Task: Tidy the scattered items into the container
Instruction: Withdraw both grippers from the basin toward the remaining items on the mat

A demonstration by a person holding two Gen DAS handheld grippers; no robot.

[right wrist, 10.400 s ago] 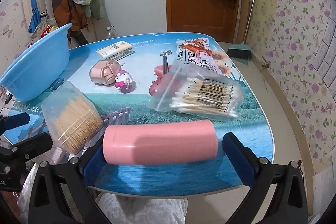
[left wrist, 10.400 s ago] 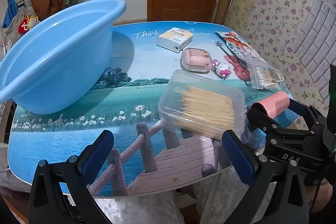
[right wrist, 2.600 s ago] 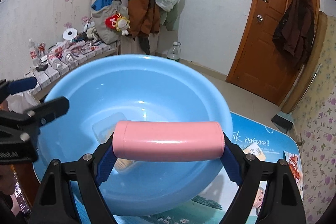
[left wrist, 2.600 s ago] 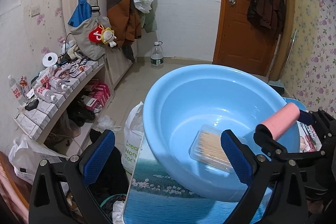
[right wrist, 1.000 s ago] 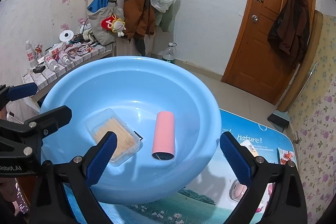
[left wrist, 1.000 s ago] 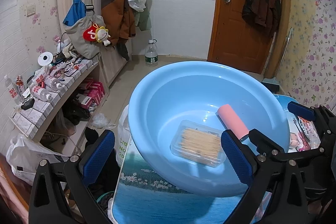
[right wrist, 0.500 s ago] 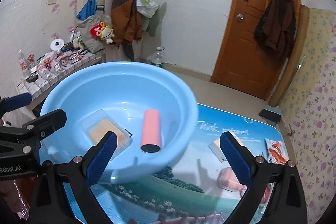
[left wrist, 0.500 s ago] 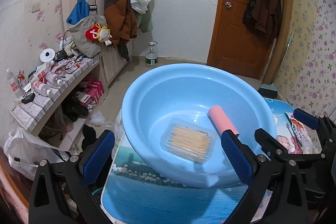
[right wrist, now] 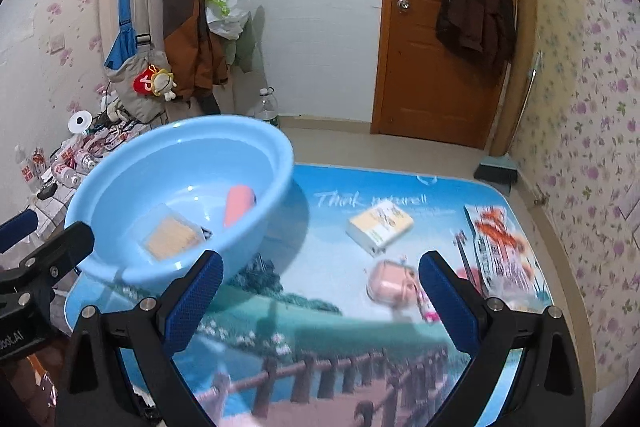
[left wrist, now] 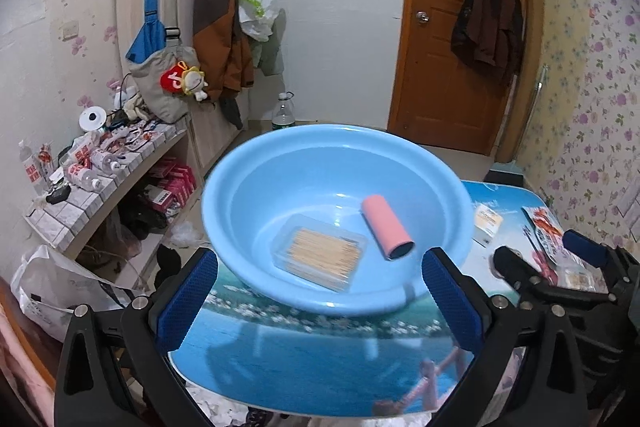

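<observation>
The light blue basin (left wrist: 256,163) stands at the table's left end and holds a clear box of toothpicks (left wrist: 320,257) and a pink cylinder (left wrist: 386,233). The basin (right wrist: 120,171), the box (right wrist: 172,235) and the cylinder (right wrist: 238,211) also show in the right wrist view. My left gripper (left wrist: 320,301) is open and empty, in front of the basin. My right gripper (right wrist: 320,299) is open and empty above the table's middle. On the table lie a white-and-yellow box (right wrist: 378,225), a pink case (right wrist: 392,285) with a small charm and a snack packet (right wrist: 500,247).
The picture-printed table (right wrist: 320,327) ends near me and on the left. A shelf with bottles (left wrist: 92,163) stands left of the table. Coats and bags hang on the far wall, next to a brown door (right wrist: 436,27). A bag of cotton swabs (left wrist: 576,277) lies at the right.
Both grippers have drawn back from the basin. The right one has swung right over the table, so the boxes and the pink case are in its view. The cylinder and toothpick box stay in the basin.
</observation>
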